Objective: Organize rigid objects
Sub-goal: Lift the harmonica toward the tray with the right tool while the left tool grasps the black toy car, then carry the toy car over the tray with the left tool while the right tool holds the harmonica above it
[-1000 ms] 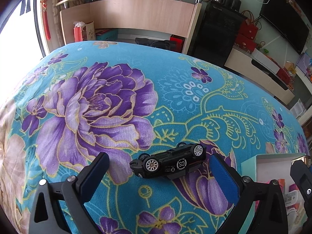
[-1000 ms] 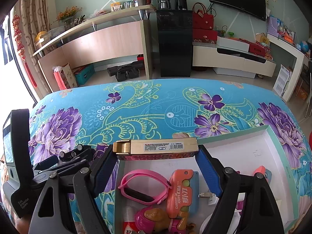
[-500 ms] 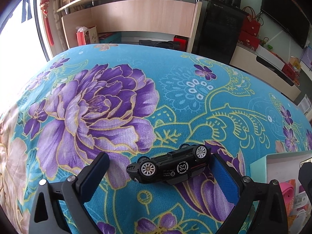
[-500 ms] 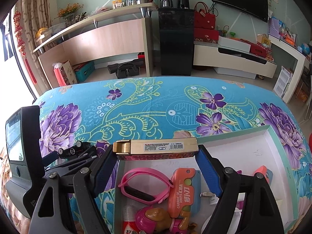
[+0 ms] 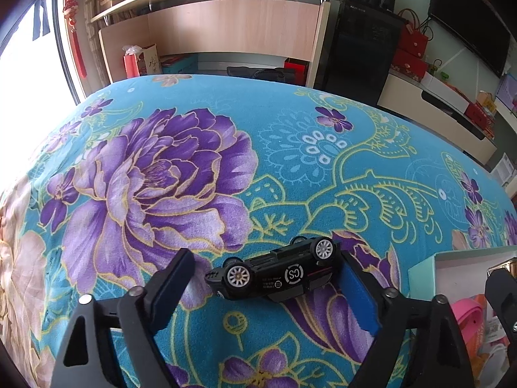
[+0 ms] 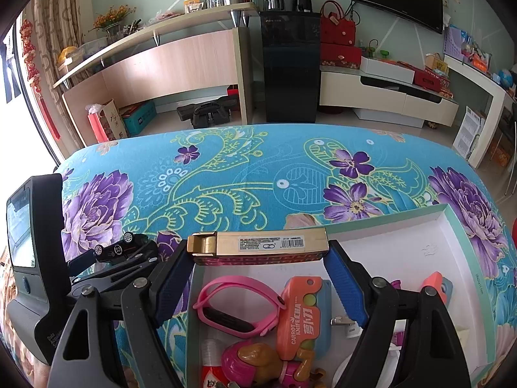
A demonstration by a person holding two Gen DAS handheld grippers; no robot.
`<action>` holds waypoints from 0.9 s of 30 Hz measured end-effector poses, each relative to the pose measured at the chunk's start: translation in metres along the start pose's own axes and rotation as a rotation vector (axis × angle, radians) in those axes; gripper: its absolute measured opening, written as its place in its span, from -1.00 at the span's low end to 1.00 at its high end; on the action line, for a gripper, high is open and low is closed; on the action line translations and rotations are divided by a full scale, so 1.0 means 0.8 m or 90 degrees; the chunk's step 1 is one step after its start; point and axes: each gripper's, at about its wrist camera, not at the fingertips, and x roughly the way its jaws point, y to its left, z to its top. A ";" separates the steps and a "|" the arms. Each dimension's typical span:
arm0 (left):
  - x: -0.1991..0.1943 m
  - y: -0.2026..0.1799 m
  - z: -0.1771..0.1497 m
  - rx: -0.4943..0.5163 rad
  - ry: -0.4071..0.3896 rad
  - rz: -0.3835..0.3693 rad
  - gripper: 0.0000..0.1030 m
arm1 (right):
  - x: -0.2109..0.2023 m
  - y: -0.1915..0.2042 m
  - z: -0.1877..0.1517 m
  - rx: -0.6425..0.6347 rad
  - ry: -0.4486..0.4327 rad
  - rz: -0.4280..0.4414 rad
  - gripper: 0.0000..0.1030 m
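Observation:
A black toy car (image 5: pixel 274 274) lies on its side on the flowered blue cloth (image 5: pixel 290 129), wheels toward me. My left gripper (image 5: pixel 266 265) straddles it and its jaws are closing. The right pad (image 5: pixel 358 294) touches the car's end, while a small gap remains at the left pad (image 5: pixel 171 284). The same car (image 6: pixel 121 249) shows at the left in the right wrist view. My right gripper (image 6: pixel 258 252) is shut on a long gold box (image 6: pixel 258 244) with a barcode label, held level above the near-left corner of a white storage box (image 6: pixel 387 252).
The storage box holds a pink wristband (image 6: pixel 239 304), an orange carrot-knife toy (image 6: pixel 302 310), a pink figure (image 6: pixel 258 362) and other small items. Its teal rim (image 5: pixel 426 265) sits just right of the car. Shelves, a black cabinet and a TV stand behind the cloth.
The left jaws have narrowed around the toy car, the left pad coming in toward it. The right gripper and its gold box have stayed put.

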 end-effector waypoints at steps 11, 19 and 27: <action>-0.006 0.000 0.001 0.003 0.002 -0.017 0.48 | 0.002 -0.001 -0.001 0.002 0.005 0.002 0.60; -0.039 -0.003 0.008 0.005 -0.038 -0.042 0.48 | -0.007 -0.003 0.001 0.005 -0.008 0.002 0.60; -0.079 -0.013 0.010 0.030 -0.082 -0.051 0.48 | -0.019 -0.006 -0.001 0.006 -0.013 0.007 0.60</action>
